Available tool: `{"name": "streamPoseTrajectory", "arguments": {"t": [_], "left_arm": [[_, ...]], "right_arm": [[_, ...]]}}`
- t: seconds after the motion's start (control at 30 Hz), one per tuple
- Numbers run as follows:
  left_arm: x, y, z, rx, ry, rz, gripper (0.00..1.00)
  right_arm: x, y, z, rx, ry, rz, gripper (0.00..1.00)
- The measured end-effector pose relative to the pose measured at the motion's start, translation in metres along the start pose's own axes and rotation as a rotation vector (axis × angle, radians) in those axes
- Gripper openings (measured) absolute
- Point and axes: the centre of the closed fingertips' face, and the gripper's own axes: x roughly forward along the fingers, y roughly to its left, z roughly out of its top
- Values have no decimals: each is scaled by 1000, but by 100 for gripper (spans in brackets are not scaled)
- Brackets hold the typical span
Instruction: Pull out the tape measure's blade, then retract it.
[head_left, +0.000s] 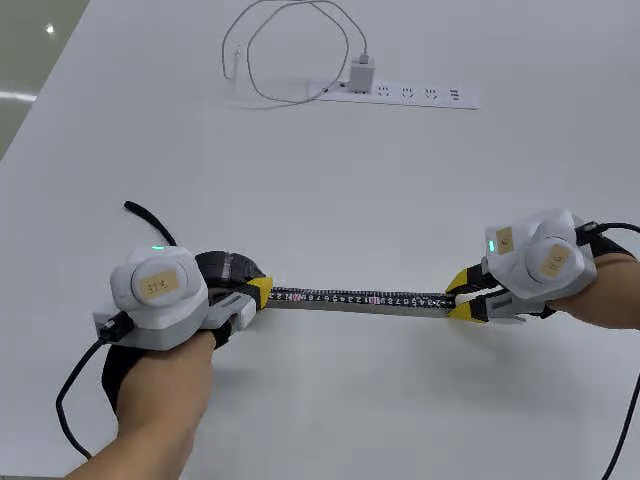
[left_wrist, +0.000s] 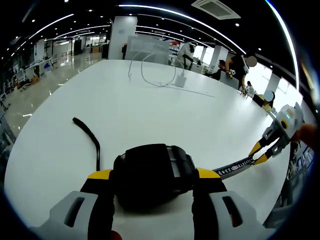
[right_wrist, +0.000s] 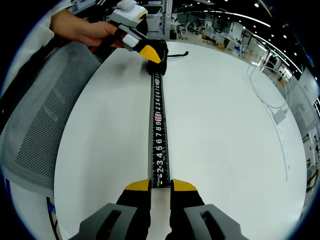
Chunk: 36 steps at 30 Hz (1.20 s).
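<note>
The black tape measure case (head_left: 228, 272) rests on the white table, held between the yellow-tipped jaws of my left gripper (head_left: 250, 293); it looms large in the left gripper view (left_wrist: 152, 172). Its blade (head_left: 355, 299) is drawn out to the right, just above the tabletop. My right gripper (head_left: 462, 296) is shut on the blade's end. In the right gripper view the numbered blade (right_wrist: 159, 135) runs straight from my right gripper (right_wrist: 160, 186) to the case (right_wrist: 159, 52). The case's black wrist strap (left_wrist: 89, 137) lies on the table behind it.
A white power strip (head_left: 405, 94) with a plugged charger (head_left: 360, 76) and looped white cable (head_left: 290, 50) lies at the far side of the table (head_left: 330, 190). A grey mesh chair (right_wrist: 42, 125) stands by the near edge. People stand beyond the table's far end.
</note>
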Motion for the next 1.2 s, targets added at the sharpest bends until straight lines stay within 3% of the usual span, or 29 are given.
{"name": "streamPoseTrajectory", "arguments": {"t": [0.43, 1.2], "left_arm": [[0, 1, 0, -7, 1, -8, 58], [-2, 0, 0, -36, -1, -25, 58]], "right_arm": [[0, -1, 3, 3, 11, -2, 10], [9, -6, 19, 1, -23, 9, 10]]}}
